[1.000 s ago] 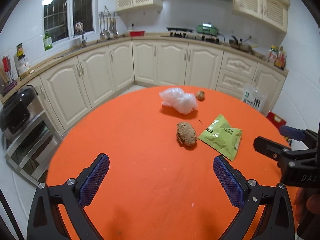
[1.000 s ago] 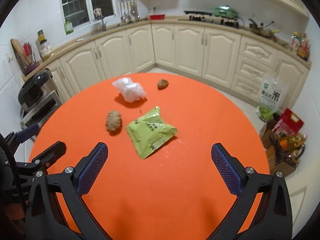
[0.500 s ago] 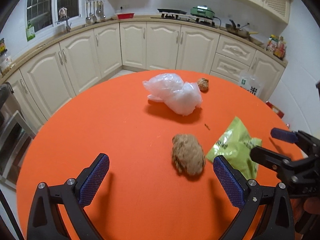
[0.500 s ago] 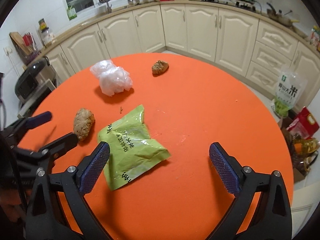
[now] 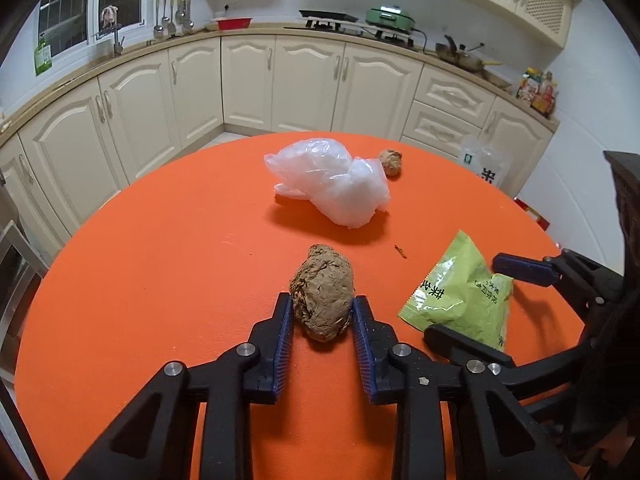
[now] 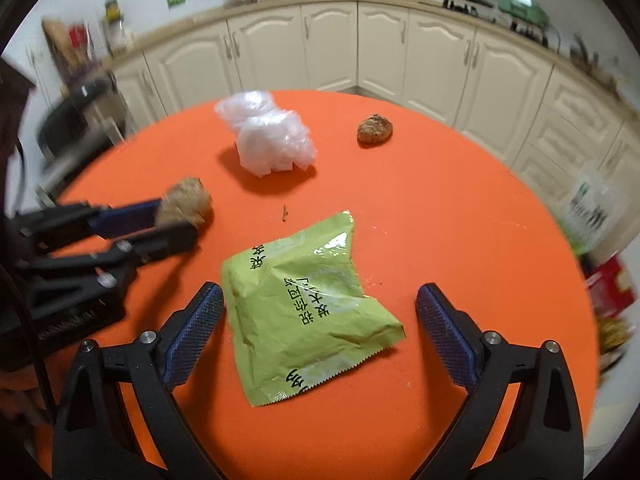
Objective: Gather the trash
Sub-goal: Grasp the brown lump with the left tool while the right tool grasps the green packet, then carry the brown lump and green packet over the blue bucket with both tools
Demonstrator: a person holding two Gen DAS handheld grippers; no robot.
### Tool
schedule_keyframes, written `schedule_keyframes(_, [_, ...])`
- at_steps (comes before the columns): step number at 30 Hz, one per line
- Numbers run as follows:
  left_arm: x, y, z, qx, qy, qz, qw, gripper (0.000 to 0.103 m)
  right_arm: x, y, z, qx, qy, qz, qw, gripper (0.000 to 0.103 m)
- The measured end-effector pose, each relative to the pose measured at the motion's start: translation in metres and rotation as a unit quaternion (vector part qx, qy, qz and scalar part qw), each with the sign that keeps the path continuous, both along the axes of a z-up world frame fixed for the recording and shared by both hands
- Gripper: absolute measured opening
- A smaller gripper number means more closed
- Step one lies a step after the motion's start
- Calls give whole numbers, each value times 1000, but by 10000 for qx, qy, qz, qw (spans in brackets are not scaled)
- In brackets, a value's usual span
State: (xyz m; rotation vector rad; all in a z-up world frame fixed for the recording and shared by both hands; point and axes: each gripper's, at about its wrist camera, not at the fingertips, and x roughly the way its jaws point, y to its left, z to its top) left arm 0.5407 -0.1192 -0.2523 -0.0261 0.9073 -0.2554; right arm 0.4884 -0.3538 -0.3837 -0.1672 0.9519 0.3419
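- I have the left gripper (image 5: 322, 310) down on the round orange table (image 5: 160, 264), its jaws closing on the nearer brown crumpled lump of trash (image 5: 323, 291); both blue pads already touch its sides, so I count it as clasped, though the lump is not yet lifted off the table.
- My right gripper (image 6: 318, 328) sits low over the flat green foil snack packet (image 6: 304, 304). Its jaws are closing, the packet lies between them, but neither pad reaches it yet; nothing is held on that side.
- The packet lies near the table's right side, beside the brown lump, its far end slightly raised and creased.
- Farther back rest a crumpled clear plastic bag (image 5: 332, 184) and, just beyond it, a second small brown wad (image 5: 391, 162), both untouched.
- I judge this as the pick-up step for two pieces at once, early in the clearing.
- Next I would firm up the left grip before lifting, since the lump looks crumbly and could shed.
- On the right, the packet is thin and flat; the pads should pinch the raised crease, or they may slide over the foil.
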Motion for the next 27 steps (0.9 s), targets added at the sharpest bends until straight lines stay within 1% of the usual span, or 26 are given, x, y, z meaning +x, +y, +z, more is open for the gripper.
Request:
schedule_keyframes(1, [-7, 0, -2, -33, -1, -5, 10000, 24, -2, 1, 2, 86, -23, 63, 9999, 74])
schedule_keyframes(3, [-12, 5, -3, -112, -29, 35, 9999, 24, -6, 3, 3, 64, -70, 48, 9999, 64])
schedule_keyframes(4, [-14, 8, -3, -147, -53, 48, 9999, 23, -7, 4, 4, 74, -77, 65, 9999, 56])
schedule_keyframes(6, [-24, 11, -3, -132, -138, 82, 9998, 23, -9, 4, 5, 106, -69, 50, 9999, 48])
schedule_keyframes(7, [-29, 14, -3, -149, -168, 97, 9997, 23, -11, 3, 6, 146, -73, 25, 9999, 34])
schedule_keyframes(8, [-33, 16, -2, -175, -189, 109, 9996, 23, -14, -1, 7, 194, -78, -45, 9998, 30])
schedule_keyframes(13, [-69, 18, 0, -183, -316, 91, 9993, 23, -29, -22, 13, 630, -93, -292, 9975, 30])
schedule_keyframes(16, [-94, 4, 5, -175, -419, 16, 9990, 23, -42, -36, 23, 794, -214, -381, 9959, 30])
schedule_keyframes(20, [-126, -22, 25, -208, -620, -140, 9978, 23, -68, -56, 41, 1033, -408, -552, 9923, 30])
schedule_keyframes(27, [-180, -64, 62, -328, -1086, -509, 9922, 23, -127, -100, 89, 1341, -954, -921, 9821, 30])
